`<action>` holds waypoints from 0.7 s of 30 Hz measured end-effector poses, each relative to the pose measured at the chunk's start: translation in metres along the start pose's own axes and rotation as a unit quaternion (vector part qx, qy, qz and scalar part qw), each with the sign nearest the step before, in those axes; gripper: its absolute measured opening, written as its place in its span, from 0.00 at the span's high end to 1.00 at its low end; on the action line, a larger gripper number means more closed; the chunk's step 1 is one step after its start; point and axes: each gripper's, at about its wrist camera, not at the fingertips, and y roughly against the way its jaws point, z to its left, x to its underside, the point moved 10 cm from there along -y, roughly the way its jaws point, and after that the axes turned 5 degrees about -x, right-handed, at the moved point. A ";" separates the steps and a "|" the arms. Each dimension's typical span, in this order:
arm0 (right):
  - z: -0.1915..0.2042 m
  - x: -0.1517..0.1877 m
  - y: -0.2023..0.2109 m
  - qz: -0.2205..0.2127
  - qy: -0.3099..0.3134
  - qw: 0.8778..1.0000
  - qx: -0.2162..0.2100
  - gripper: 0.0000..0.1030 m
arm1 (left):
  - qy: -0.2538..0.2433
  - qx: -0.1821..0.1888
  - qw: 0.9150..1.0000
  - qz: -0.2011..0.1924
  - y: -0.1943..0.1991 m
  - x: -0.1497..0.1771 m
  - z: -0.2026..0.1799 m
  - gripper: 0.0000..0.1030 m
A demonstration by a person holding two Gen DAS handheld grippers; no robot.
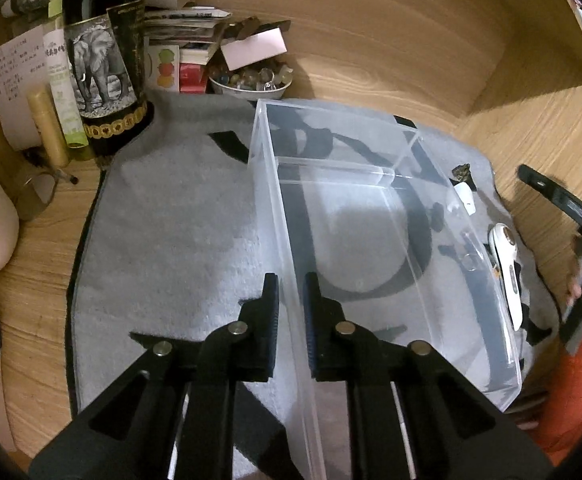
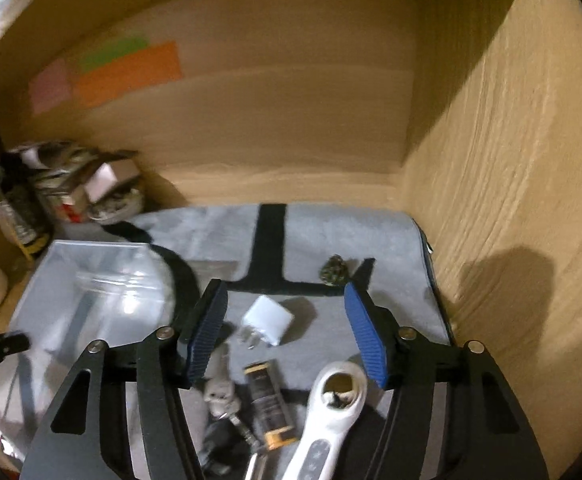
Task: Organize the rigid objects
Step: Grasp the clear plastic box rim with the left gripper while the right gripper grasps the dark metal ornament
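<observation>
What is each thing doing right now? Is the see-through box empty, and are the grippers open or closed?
Clear plastic box: upright, empty inside, its near wall held.
Left gripper: shut on the box wall.
Right gripper: open, holding nothing, above the charger.
White charger: lying loose on the grey mat.
White remote: lying flat on the mat.
Battery: lying on its side.

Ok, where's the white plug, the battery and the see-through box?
Plug (image 2: 267, 320), right wrist view, on its white body.
Battery (image 2: 271, 404), right wrist view, mid-barrel.
Box (image 1: 287, 216), left wrist view, on its left wall.
</observation>
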 end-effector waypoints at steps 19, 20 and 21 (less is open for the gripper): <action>-0.064 0.010 -0.137 0.170 -0.015 0.985 0.032 0.71 | -0.010 -0.012 1.000 -0.005 -0.003 -0.003 -0.004 0.89; -0.063 0.010 -0.136 0.165 -0.015 0.986 0.033 0.71 | -0.011 -0.013 1.000 -0.006 -0.003 -0.003 -0.004 0.89; -0.061 0.008 -0.133 0.159 -0.011 0.987 0.034 0.71 | -0.012 -0.014 1.000 -0.006 -0.003 -0.002 -0.004 0.89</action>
